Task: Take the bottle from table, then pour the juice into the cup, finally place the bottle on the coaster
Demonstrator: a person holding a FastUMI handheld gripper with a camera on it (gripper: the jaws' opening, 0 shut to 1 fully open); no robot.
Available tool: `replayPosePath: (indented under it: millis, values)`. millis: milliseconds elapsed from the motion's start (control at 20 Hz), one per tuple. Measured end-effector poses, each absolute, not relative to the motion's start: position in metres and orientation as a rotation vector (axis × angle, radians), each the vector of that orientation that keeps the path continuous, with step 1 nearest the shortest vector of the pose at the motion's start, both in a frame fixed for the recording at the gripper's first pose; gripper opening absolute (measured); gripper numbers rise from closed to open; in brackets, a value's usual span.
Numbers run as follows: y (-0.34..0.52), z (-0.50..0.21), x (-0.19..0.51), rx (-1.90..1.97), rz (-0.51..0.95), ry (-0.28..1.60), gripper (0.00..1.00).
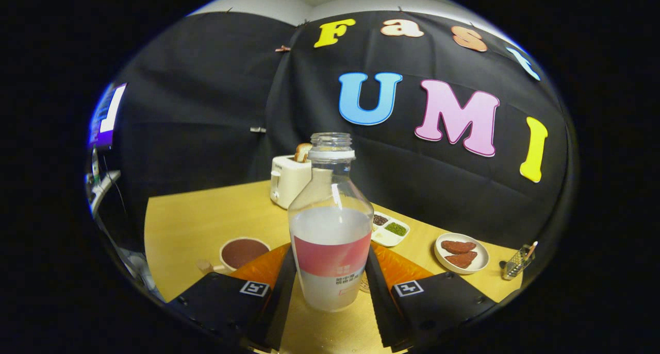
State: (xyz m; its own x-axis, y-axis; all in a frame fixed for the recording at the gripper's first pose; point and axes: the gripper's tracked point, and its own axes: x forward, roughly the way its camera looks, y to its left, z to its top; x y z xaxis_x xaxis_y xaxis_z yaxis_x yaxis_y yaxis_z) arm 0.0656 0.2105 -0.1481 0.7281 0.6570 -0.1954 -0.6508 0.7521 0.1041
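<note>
A clear plastic bottle [331, 225] with no cap and a pink-and-white label stands upright between my fingers, about half full of whitish juice. My gripper [330, 253] is shut on it, one finger pressing each side of the label. Whether the bottle's base rests on the yellow table [185, 225] or hangs just above it, I cannot tell. A white cup [242, 253] with dark brown contents sits just beyond my left finger [283, 287]. A sliver of what looks like a woven coaster [364, 284] peeks out behind the bottle, by my right finger [375, 287].
A white toaster [289, 181] holding a slice of bread stands at the back by the cloth wall. To the right of the bottle are a divided white dish [390, 229], a white plate [461, 253] with two brown pieces, and a small metal grater [517, 264].
</note>
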Motion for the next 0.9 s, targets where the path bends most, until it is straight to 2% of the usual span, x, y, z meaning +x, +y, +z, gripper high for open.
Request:
replayPosePath:
  millis: [250, 600, 900]
  values:
    - [0.196, -0.143, 0.118, 0.081, 0.658, 0.147, 0.73]
    - [0.178, -0.201, 0.183, 0.114, 0.507, 0.175, 0.73]
    - [0.184, -0.236, 0.199, 0.12, 0.481, 0.209, 0.74]
